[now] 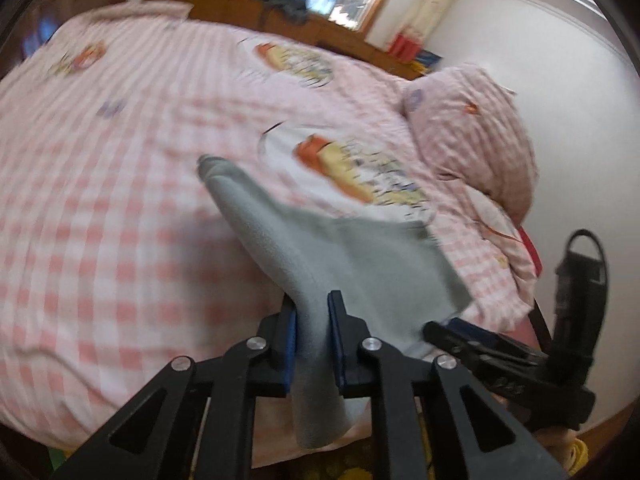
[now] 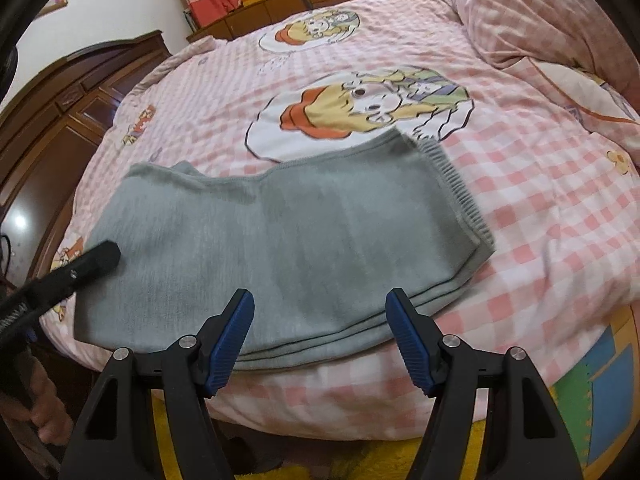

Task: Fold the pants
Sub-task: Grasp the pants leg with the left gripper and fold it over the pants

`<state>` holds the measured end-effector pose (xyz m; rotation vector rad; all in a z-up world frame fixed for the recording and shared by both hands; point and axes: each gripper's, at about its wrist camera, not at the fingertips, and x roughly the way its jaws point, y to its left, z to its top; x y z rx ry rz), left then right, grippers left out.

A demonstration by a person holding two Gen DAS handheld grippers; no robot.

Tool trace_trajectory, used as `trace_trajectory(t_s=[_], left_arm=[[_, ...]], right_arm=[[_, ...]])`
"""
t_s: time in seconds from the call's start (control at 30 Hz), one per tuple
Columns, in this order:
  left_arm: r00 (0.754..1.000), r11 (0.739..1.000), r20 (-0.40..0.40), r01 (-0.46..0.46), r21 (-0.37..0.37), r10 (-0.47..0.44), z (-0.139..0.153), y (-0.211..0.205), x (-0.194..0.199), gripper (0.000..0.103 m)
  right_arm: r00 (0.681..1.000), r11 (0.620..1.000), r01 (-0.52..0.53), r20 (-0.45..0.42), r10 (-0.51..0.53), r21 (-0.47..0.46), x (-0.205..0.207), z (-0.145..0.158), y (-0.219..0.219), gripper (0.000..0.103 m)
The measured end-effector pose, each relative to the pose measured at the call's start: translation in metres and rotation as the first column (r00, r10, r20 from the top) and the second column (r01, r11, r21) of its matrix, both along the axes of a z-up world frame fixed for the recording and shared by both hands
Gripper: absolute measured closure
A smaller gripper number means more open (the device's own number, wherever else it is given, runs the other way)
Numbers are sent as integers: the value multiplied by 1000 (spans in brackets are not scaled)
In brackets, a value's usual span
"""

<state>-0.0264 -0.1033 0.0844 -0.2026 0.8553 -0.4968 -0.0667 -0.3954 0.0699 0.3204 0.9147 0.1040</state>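
The soft grey knit pants lie on the near part of a bed with a pink and white checked cover. They are folded into a long flat shape, and the stretchy waistband is at the right end. Their near edge lies along the near edge of the bed.

The left gripper has its jaws clenched on a bunch of the grey cloth, and the cloth is pulled up off the bed there. This picture is blurry. In the right wrist view the left gripper is over the left end of the pants.

The right gripper has its jaws spread wide, with nothing between them. It hangs just over the near edge of the pants, and its blue pads do not touch the cloth.

A cartoon picture is on the cover just past the pants. A pink checked pillow sits at the far right of the bed.
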Motion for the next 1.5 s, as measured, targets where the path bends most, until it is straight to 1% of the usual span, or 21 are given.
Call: trace_trajectory(t_s=[0.07,0.17,0.3,0.47,0.57,0.7,0.77,0.8,0.87,0.93,1.03,1.17,1.23,1.37,1.5], left_arm=[[998,998,21,54,19,-55,14,-17,1,88],[992,992,33,122,42,-123,27,-42,5,88],[983,981,13,181,63,-182,29,-78,15,88],[973,968,-38,230,98,-227,6,-122,31,88],[969,962,-73,245,121,-238,-10,-140,39,88],[959,953,-119,274,131,-259,-30,-159,43,88],[953,946,-135,290,147,-271,-39,-167,45,83],[951,943,-139,296,149,-277,-42,-169,46,79],[949,943,-142,302,143,-282,-44,-169,45,73],[944,942,-151,313,117,-295,-43,-168,43,58],[942,944,-167,311,107,-291,-39,-165,41,52],[948,949,-153,297,104,-280,-29,-150,33,48],[954,954,-142,280,105,-265,-24,-142,31,44],[970,967,-107,232,110,-220,-16,-118,26,42],[978,974,-93,197,109,-187,-16,-102,26,39]], right_arm=[[1000,1000,12,19,-12,-4,-2,6,-8,33],[999,999,35,40,-34,-9,-3,13,-21,33],[996,997,73,49,-72,-9,-5,17,-39,33],[993,994,112,41,-112,4,-6,13,-60,33],[991,992,127,33,-127,10,-6,9,-68,33],[990,990,139,19,-139,21,-5,3,-74,33],[990,990,139,17,-140,24,-4,2,-75,33],[990,990,137,17,-138,24,-4,2,-76,33],[991,991,133,18,-133,18,-4,2,-75,33],[992,992,128,18,-129,18,-3,2,-74,33],[992,992,126,20,-126,20,-1,3,-73,33],[994,994,109,23,-109,20,5,6,-69,33],[995,995,95,28,-95,25,9,8,-66,33],[999,999,38,32,-39,28,26,17,-52,33],[999,999,-30,37,28,43,45,23,-35,33]])
